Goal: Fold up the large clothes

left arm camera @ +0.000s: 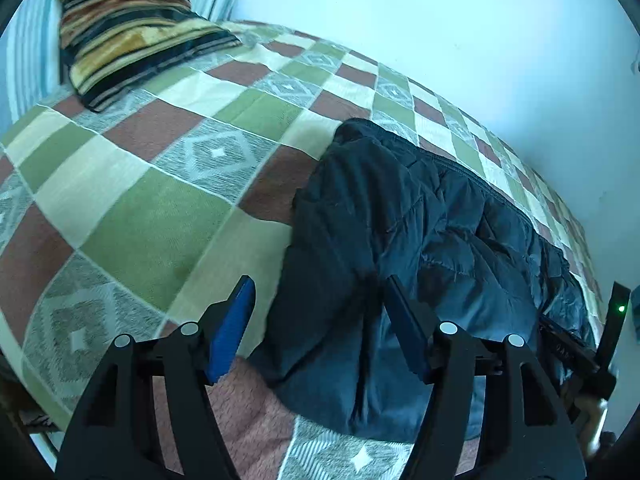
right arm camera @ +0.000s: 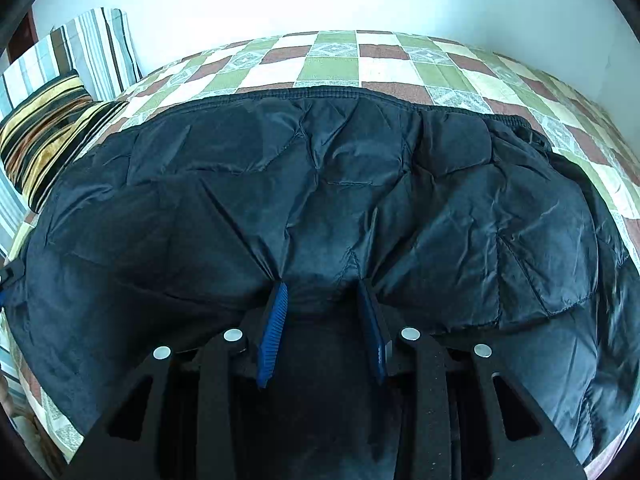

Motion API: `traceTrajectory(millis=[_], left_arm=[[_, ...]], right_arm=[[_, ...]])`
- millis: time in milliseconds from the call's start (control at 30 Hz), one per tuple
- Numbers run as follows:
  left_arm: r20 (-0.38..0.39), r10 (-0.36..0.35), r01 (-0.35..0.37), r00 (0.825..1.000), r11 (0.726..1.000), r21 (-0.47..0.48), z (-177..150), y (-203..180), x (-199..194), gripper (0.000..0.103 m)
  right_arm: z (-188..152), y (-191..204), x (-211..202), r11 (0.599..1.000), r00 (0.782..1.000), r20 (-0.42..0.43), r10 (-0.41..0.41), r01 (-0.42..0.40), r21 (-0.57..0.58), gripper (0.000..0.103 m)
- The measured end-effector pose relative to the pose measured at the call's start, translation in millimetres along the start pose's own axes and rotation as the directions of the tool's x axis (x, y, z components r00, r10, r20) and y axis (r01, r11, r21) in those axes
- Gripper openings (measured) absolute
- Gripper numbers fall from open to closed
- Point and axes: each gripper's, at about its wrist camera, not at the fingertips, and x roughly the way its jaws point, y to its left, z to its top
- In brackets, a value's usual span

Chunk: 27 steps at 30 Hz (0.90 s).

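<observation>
A dark navy quilted jacket point(left arm camera: 420, 240) lies on a checked bedspread point(left arm camera: 140, 208). In the left wrist view my left gripper point(left arm camera: 320, 286) is open, its blue pads spread wide over the jacket's near left edge, one pad point(left arm camera: 234, 324) above the bedspread. In the right wrist view the jacket point(right arm camera: 320, 184) fills most of the frame, with its ribbed hem toward the far side. My right gripper point(right arm camera: 322, 286) is open, and its blue fingertips point(right arm camera: 278, 312) press into the jacket fabric, which puckers between them. The right gripper also shows at the right edge of the left wrist view point(left arm camera: 576, 356).
A striped brown and gold pillow point(left arm camera: 132, 20) lies at the head of the bed and also shows in the right wrist view point(right arm camera: 44, 128), beside a blue striped cushion point(right arm camera: 100, 44). A pale wall point(left arm camera: 440, 20) runs along the bed's far side.
</observation>
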Motion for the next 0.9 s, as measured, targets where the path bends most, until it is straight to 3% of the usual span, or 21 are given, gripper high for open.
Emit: traceTrajectory(millis=[467, 633, 767, 900], left_arm=[[-0.088, -0.024, 0.030, 0.996, 0.997, 0.067, 10.2, -5.9, 41.5, 0.074], [-0.090, -0.036, 0.041, 0.995, 0.997, 0.059, 14.6, 0.0, 38.4, 0.075], [-0.115, -0.068, 0.075, 0.991, 0.995, 0.059, 14.6, 2.8, 42.2, 0.076], [-0.194, -0.179, 0.185, 0.965, 0.983, 0.014, 17.0, 11.2, 60.2, 0.082]], right_arm=[[2.9, 3.6, 2.0, 1.000, 1.000, 0.009, -0.016, 0.017, -0.015, 0.037], [2.9, 3.9, 1.7, 1.000, 1.000, 0.012, -0.016, 0.016, -0.016, 0.037], [2.4, 5.6, 0.7, 1.000, 1.000, 0.020, -0.022, 0.023, -0.021, 0.037], [3.0, 5.6, 1.1, 1.000, 1.000, 0.021, -0.022, 0.023, -0.021, 0.037]])
